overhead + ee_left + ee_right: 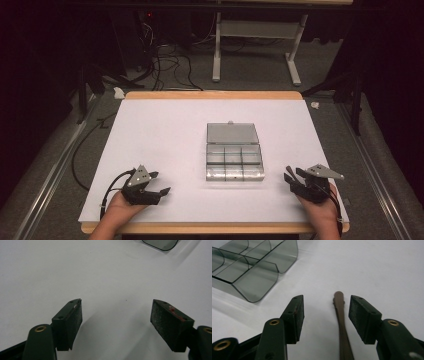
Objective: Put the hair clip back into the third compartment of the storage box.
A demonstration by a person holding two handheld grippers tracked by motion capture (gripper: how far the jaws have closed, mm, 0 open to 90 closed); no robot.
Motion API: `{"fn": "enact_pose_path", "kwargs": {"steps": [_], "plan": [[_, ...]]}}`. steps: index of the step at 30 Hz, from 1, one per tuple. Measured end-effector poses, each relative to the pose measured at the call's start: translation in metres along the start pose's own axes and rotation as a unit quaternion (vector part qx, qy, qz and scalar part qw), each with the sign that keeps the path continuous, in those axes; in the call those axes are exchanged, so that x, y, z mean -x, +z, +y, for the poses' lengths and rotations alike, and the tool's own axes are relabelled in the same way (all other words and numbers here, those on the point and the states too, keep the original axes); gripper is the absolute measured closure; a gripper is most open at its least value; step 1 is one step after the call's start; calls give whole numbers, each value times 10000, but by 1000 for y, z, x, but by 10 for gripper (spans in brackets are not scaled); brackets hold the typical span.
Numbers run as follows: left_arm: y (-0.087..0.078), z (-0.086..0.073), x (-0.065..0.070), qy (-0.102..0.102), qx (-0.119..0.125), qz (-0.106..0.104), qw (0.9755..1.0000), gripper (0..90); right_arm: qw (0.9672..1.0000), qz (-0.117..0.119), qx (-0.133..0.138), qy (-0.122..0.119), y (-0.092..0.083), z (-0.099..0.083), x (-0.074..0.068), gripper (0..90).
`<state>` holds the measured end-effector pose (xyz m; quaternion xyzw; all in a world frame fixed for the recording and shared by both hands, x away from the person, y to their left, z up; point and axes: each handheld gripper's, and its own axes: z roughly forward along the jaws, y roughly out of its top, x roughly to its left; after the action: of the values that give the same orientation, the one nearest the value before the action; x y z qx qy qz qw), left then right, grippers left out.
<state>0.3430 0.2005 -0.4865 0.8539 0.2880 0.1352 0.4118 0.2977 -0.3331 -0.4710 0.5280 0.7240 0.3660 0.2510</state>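
Zero progress visible: compartment box sits lid-open, compartments apparently empty. Left gripper left of box, jaws wide, holding nothing. Right gripper right of box, jaws apart astride a thin brown stick, not yet clamped.

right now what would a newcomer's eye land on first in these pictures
First, the clear plastic compartment box in the middle of the white table, its lid folded open toward the far side. Next, the two black grippers near the table's near edge, the left gripper and the right gripper, both with jaws open. In the right gripper view, a thin brown stick lies on the table between that gripper's jaws.
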Motion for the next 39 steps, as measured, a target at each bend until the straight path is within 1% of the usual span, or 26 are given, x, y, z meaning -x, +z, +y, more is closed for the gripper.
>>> {"fn": "enact_pose_path", "kwargs": {"steps": [4,5,6,7,8,9,11,13,16,18,19,20,22,24,25,27,30,31,32,33,39], "plan": [[0,0,0,1,3,-6,10000,259,9998,-69,19,159,-5,-1,10,504],[0,0,0,1,3,-4,10000,259,9996,-141,33,236,-9,-2,16,517],[0,0,0,1,3,-4,10000,259,9996,-141,33,236,-9,-2,16,517],[0,0,0,2,2,-4,10000,259,9993,-203,44,299,-11,-3,22,528],[0,0,0,2,2,-4,10000,259,9992,-226,32,331,-12,-3,24,535],[0,0,0,0,2,-4,10000,259,9992,-226,32,331,-12,-3,24,535],[0,0,0,0,0,-2,10000,259,9988,-268,23,415,-13,-5,29,544],[0,0,0,1,-2,2,10000,259,9986,-245,-4,468,-13,-7,33,553],[0,0,0,-1,-7,0,10000,259,9987,-201,-68,458,-11,-6,32,562],[0,0,0,-2,0,-4,10000,259,9991,-157,-103,378,-9,-5,30,575],[0,0,0,-2,-2,-3,10000,259,9992,-97,-151,354,-5,-3,27,594],[0,0,0,-2,-2,-3,10000,259,9992,-97,-151,354,-5,-3,27,594],[0,0,0,1,-3,-3,10000,260,9992,-46,-275,282,2,0,22,631],[0,0,0,-1,-2,0,10000,259,9991,-29,-333,254,5,1,20,669],[0,0,0,-1,-2,0,10000,260,9991,-29,-333,254,5,1,20,669],[0,0,0,1,-3,-2,10000,259,9988,4,-418,240,8,2,20,700],[0,0,0,2,-6,3,10000,259,9987,24,-464,228,11,3,20,747],[0,0,0,11,-14,1,10000,260,9986,28,-488,221,12,3,21,775],[0,0,0,11,-14,1,10000,259,9986,28,-488,221,12,3,21,775],[0,0,0,10,-14,3,10000,260,9985,36,-496,235,12,3,20,797],[0,0,0,5,-19,4,10000,260,9985,84,-509,207,13,3,19,823]]}}
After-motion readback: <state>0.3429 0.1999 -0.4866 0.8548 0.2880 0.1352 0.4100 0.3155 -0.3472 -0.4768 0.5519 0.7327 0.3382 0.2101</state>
